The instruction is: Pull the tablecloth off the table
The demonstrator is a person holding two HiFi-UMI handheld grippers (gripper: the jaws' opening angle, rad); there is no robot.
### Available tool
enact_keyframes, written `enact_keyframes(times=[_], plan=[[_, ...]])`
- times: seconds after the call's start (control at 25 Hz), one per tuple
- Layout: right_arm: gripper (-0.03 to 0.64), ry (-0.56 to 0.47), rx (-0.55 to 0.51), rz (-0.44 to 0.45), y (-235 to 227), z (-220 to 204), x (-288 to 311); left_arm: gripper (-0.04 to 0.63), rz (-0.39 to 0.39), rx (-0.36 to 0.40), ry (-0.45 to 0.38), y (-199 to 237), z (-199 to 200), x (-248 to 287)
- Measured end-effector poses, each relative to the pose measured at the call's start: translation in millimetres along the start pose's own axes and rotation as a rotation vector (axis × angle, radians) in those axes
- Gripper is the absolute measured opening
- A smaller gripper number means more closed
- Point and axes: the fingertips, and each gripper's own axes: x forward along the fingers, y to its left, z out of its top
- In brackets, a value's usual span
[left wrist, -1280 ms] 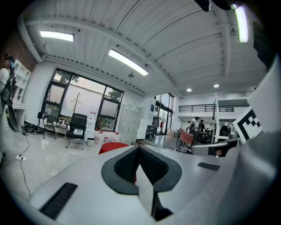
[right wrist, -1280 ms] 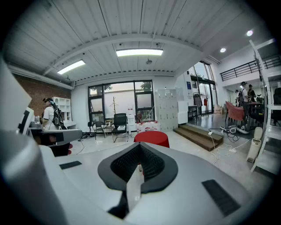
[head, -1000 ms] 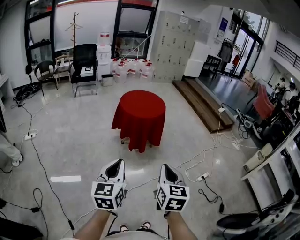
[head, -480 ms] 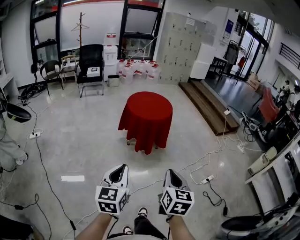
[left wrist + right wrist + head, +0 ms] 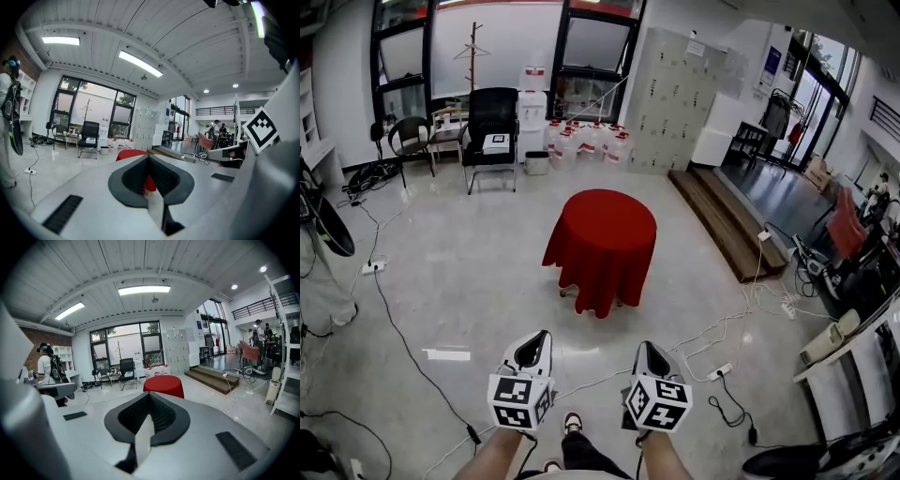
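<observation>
A round table under a red tablecloth [image 5: 604, 246] stands in the middle of the floor, well ahead of both grippers. The cloth hangs in folds almost to the floor. My left gripper [image 5: 536, 338] and right gripper [image 5: 646, 348] are held side by side low in the head view, both shut and holding nothing, a good way short of the table. The red tablecloth [image 5: 130, 153] peeks over the shut jaws in the left gripper view. In the right gripper view the red tablecloth [image 5: 163, 385] shows above the shut jaws.
Cables [image 5: 403, 347] and power strips [image 5: 719, 370] trail over the glossy floor. A black chair [image 5: 492, 133], water jugs [image 5: 581, 146] and grey lockers [image 5: 682, 101] line the far wall. A wooden step [image 5: 728, 220] runs at the right. A person [image 5: 317, 267] stands at the left edge.
The table has slid slightly right and lower in the head view and looks a little nearer. Both grippers have sunk a little in the picture, still shut.
</observation>
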Motion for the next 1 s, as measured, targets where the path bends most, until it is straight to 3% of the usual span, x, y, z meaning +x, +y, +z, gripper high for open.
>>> enact_keyframes(times=[0.4,1.0], plan=[[0.025,-0.005,-0.023,0.037,-4,33,74,0.017,0.061,-0.037,0.001,42,12,67],[0.025,0.011,0.010,0.058,-38,72,187,0.017,0.063,-0.017,0.029,56,34,184]])
